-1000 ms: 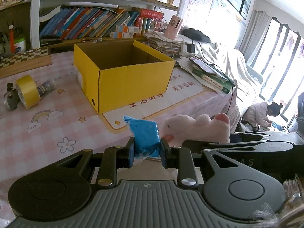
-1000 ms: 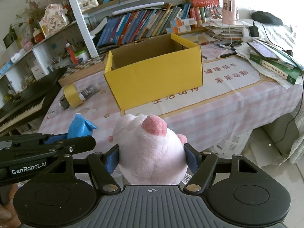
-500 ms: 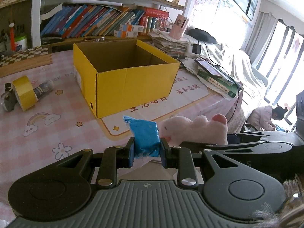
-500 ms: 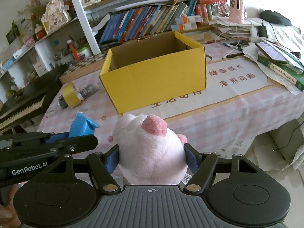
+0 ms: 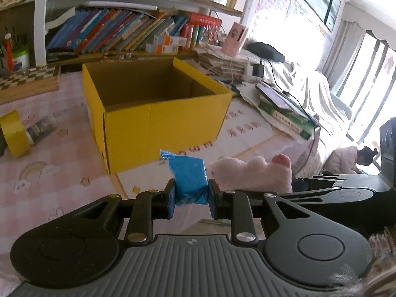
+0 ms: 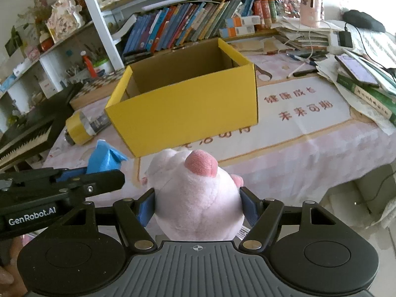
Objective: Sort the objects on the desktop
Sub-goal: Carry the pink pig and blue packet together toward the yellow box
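Tongs on the left (image 5: pixel 191 199) pinch a blue packet (image 5: pixel 190 180) by its lower half, so most of it stands clear above the pads, short of the yellow box (image 5: pixel 158 113) on the desk (image 5: pixel 49 153); the open top suggests it is the bin for sorting.

Right view: right tongs (image 6: pixel 197 209) squeeze a pink plush pig (image 6: pixel 198 193) at its sides, snout toward the box (image 6: pixel 188 109), likely bound there too. Tape roll (image 6: pixel 76 127) lies left of the box.

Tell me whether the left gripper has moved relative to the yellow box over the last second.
Yes. The left gripper, shut on the blue packet, has moved toward the yellow box, which now looms larger.
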`<state>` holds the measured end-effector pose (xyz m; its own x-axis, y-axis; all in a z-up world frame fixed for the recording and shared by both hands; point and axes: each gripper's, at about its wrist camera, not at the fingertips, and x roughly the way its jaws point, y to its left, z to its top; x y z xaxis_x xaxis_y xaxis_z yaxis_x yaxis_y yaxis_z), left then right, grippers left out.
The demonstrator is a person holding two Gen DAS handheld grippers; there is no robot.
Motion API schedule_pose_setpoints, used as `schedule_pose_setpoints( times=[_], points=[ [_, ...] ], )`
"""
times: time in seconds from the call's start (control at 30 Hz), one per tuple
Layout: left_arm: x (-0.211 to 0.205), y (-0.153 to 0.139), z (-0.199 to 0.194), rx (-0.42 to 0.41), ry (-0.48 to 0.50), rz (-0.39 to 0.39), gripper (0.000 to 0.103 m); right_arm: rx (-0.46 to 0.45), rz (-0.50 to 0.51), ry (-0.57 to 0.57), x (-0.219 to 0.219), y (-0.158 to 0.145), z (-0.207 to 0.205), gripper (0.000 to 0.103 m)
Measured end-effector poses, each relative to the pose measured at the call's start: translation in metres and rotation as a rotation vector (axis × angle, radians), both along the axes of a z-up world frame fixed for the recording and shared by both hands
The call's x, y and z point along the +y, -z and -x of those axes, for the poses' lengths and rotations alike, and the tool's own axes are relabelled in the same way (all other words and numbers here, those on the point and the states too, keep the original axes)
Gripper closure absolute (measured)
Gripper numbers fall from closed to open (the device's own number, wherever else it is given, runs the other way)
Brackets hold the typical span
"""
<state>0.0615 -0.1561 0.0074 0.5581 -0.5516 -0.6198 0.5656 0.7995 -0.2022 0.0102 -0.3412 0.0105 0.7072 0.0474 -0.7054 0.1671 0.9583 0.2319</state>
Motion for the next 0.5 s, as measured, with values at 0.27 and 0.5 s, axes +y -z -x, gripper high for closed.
schedule_pose_setpoints(
  times=[0.27, 0.5],
  points=[
    [-0.024, -0.020, -0.022, -0.077, -0.045, 0.004, 0.079, -0.058, 0.035, -0.075, -0.030, -0.011, -0.030, 0.032],
    [-0.040, -0.057, -0.048, -0.190, -0.100, 0.021, 0.079, -0.199, 0.098, -0.183, -0.050, -0.044, -0.065, 0.032]
  ],
)
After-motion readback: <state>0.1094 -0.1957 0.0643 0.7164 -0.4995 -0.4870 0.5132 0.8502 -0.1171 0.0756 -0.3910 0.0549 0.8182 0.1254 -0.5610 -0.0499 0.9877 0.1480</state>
